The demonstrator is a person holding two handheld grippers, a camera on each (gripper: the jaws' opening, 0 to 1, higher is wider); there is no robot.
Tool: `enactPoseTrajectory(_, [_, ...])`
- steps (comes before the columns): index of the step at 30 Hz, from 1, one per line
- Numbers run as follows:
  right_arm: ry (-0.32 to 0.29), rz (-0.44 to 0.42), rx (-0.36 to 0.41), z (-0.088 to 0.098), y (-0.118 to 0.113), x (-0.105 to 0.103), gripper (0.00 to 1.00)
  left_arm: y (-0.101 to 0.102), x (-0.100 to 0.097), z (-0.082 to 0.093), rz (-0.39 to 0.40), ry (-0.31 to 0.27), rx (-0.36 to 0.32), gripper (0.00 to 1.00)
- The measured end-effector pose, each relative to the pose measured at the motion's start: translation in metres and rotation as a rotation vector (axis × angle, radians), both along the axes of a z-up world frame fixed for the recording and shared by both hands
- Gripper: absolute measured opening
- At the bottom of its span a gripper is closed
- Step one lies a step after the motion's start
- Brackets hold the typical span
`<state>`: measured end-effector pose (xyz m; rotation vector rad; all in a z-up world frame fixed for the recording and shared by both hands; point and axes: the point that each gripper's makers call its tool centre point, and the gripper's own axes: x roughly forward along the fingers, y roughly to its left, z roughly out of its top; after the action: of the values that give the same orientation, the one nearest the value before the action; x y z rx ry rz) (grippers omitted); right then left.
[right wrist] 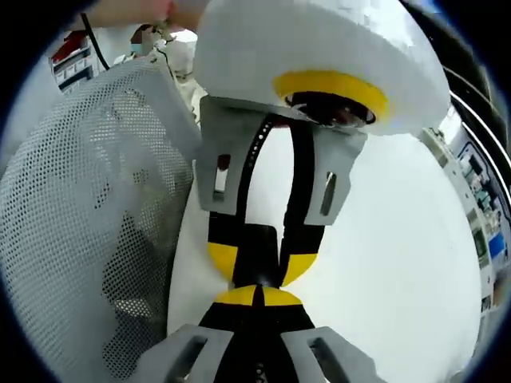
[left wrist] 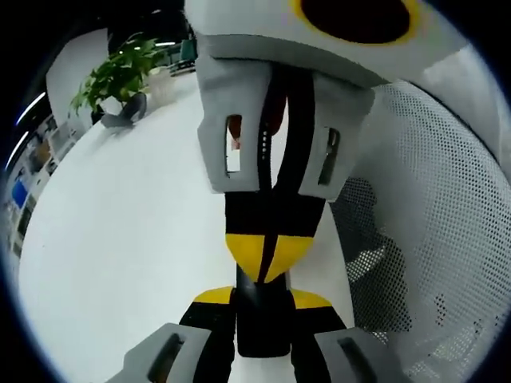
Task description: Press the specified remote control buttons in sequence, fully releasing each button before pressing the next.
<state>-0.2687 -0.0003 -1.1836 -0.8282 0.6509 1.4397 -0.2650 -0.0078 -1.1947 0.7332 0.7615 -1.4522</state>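
Note:
My left gripper (left wrist: 263,300) is shut on a black remote control (left wrist: 262,327), which stands end-on between its yellow-tipped jaws. My right gripper (left wrist: 263,254) comes in from the top of the left gripper view. Its jaws are shut and its yellow tips rest against the remote's upper end. In the right gripper view my right gripper (right wrist: 257,295) rises from the bottom, shut, and meets the left gripper (right wrist: 259,263). The remote (right wrist: 257,246) shows as a dark slab between the left jaws. The remote's buttons are hidden.
A white mesh basket (left wrist: 435,239) stands close beside both grippers, with something dark inside it (right wrist: 132,247). The white table (left wrist: 120,239) spreads around them. A potted plant (left wrist: 120,76) sits at the table's far edge. Shelves line the room (right wrist: 479,199).

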Motion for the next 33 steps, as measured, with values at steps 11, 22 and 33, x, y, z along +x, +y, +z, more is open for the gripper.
enactPoseTrajectory(11, [0.164,-0.074,0.152,0.004,-0.003,-0.003,0.02,-0.001,0.001,-0.002,0.024,-0.001,0.055,0.24])
enactPoseTrajectory(22, [0.106,-0.142,0.041,-0.007,-0.037,0.004,0.29,-0.002,0.002,-0.002,0.103,-0.002,0.043,0.24])
enactPoseTrajectory(33, [0.085,-0.127,0.021,-0.009,-0.04,0.008,0.24,-0.005,0.003,0.001,0.248,-0.001,-0.009,0.25])
